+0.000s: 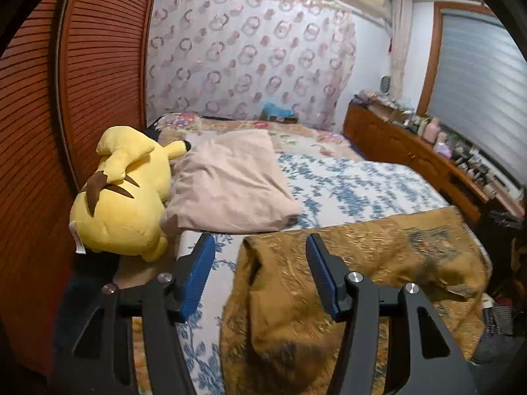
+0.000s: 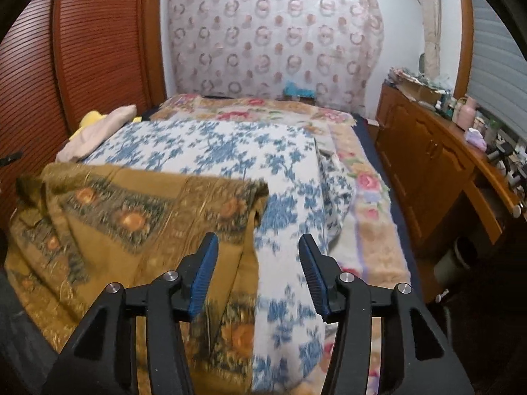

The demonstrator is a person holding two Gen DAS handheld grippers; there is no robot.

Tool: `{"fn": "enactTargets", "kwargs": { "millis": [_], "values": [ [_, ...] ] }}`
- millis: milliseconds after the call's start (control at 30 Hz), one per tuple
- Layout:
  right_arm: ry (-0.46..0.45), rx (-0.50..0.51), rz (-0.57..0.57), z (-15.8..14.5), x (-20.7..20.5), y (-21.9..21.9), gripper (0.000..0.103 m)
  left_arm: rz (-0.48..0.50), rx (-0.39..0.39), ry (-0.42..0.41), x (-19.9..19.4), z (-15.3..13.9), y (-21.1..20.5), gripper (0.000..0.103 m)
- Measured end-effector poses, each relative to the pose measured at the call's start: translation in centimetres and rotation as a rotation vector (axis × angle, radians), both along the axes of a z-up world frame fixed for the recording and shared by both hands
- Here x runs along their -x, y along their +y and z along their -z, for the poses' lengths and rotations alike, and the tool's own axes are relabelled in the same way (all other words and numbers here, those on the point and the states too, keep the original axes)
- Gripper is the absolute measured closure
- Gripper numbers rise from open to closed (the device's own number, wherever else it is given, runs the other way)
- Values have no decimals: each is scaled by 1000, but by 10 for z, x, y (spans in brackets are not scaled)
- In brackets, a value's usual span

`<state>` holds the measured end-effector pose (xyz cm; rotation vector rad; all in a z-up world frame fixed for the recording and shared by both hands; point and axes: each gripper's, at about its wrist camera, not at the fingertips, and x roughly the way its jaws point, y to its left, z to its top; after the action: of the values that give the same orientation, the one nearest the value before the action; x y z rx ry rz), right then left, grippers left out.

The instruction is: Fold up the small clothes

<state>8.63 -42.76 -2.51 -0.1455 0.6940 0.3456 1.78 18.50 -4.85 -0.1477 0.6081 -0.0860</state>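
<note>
1. Holding both tongs over the near end of the bed, I have my left gripper spread, its blue pads clear of the cloth, nothing pinched.
2. My right gripper is spread too (nothing between its pads either).
3. Below them lies the mustard patterned cloth, rumpled, partly doubled over, on the blue-and-white floral sheet; its edge runs under my right tongs.
4. Further along on the left, a pale pink pillow rests against a yellow plush toy, which lies by the slatted wooden doors.
5. On the right stands a wooden cabinet, cluttered on top.
6. Farthest off, a floral curtain hangs behind the bed.
</note>
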Motion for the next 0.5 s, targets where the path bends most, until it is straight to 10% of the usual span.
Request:
{"fn": "enactTargets", "kwargs": {
  "millis": [500],
  "values": [
    [123,61,-24,49,-81,42,36,-7,-62,200,-65,54,2,47]
  ]
}}
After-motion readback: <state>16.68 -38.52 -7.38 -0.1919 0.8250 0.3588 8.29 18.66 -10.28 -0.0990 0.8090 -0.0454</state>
